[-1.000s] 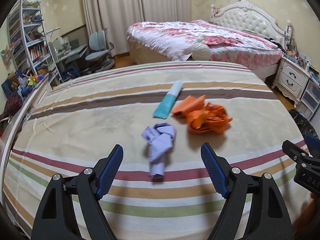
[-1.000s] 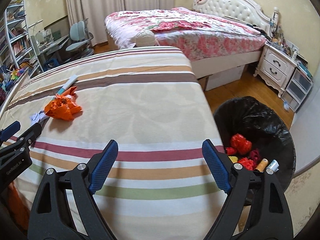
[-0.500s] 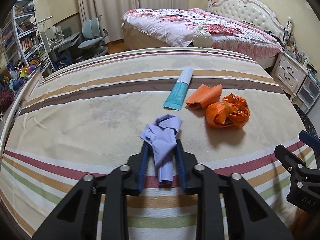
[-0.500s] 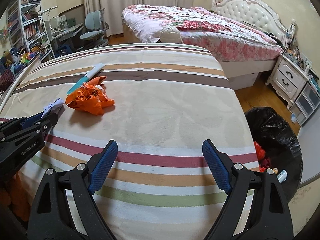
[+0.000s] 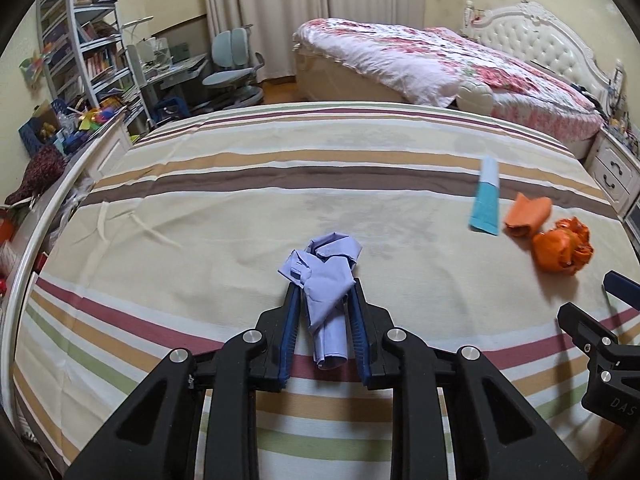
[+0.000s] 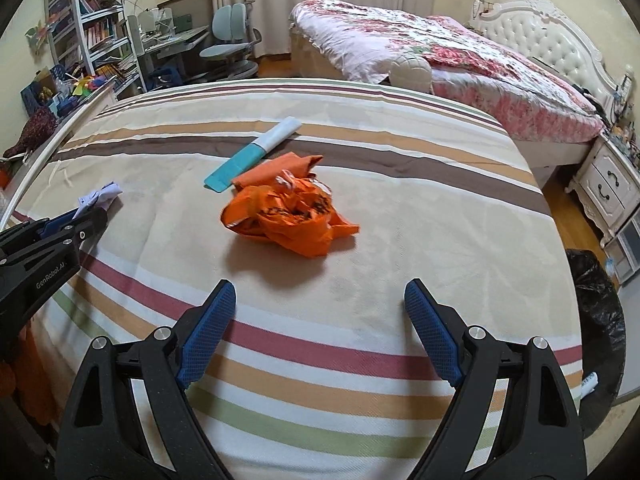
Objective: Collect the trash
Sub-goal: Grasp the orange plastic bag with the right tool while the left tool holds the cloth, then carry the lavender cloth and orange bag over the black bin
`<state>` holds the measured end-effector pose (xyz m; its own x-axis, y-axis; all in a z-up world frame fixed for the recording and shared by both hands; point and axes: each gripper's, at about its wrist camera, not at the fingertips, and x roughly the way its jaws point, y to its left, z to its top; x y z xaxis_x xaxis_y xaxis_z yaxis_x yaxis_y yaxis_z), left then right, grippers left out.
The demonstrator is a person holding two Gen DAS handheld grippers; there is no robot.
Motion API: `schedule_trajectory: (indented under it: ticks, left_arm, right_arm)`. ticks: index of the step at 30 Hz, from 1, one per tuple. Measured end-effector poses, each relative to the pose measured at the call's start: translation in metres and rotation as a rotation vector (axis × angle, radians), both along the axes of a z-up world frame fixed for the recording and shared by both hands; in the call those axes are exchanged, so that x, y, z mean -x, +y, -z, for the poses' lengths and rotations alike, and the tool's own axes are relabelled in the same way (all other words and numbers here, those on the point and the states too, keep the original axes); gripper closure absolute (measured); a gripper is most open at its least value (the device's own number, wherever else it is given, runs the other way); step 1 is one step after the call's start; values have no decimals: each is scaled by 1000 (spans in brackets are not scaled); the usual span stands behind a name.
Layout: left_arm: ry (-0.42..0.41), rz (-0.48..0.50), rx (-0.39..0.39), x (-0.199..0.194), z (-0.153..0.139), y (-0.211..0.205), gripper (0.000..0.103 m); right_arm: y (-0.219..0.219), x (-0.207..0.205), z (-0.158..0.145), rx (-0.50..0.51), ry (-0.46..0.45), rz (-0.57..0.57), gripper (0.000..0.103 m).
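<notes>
Left wrist view: the left hand-held gripper (image 5: 325,320) is clamped on a crumpled lilac paper wad (image 5: 326,276), its blue pads (image 5: 291,332) pressing the wad's narrow rolled end from both sides while the fuller, crumpled part sticks out beyond the tips toward twelve o'clock. The wad lies over the striped bed cover (image 5: 240,216); whether it rests on the cloth or is lifted just clear cannot be told. At about two o'clock from the wad lie a teal-and-white tube (image 5: 486,200) and, just beside it, an orange plastic bag (image 5: 562,244) with a smaller orange piece (image 5: 527,214) near it. The tip of the other tool shows at the four o'clock edge.

Right wrist view: the right hand-held gripper (image 6: 320,332) stands with its jaws wide apart and nothing between them, above the bed cover. The orange bag (image 6: 290,214) lies at twelve o'clock from it, well short of the fingertips, with the tube (image 6: 256,152) touching its far side. At ten o'clock the left tool holds the lilac wad (image 6: 100,196). A bin lined with a black bag (image 6: 598,320) stands on the floor at three o'clock, beside the bed.
</notes>
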<state>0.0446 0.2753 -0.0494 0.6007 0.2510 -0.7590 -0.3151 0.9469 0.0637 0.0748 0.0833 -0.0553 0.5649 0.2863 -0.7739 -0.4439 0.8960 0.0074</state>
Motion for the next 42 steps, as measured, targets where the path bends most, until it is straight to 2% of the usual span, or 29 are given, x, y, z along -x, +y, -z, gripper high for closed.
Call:
schedule_trajectory:
  ticks: [11, 13, 20, 22, 42]
  left_arm:
    - [-10, -42, 29, 1, 2, 16, 78]
    - [-11, -42, 28, 2, 2, 17, 78]
    - [-11, -42, 31, 1, 2, 17, 78]
    - [-12, -41, 30, 1, 2, 18, 78]
    - [-29, -5, 35, 6, -2, 9, 78]
  right_arm:
    - [24, -23, 0, -7, 7, 48, 20]
    - [23, -26, 1, -11, 8, 60, 30]
    - [24, -20, -1, -10, -19, 52, 40]
    - [25, -17, -1, 1, -26, 40, 48]
    - [-15, 8, -3, 9, -38, 80, 49]
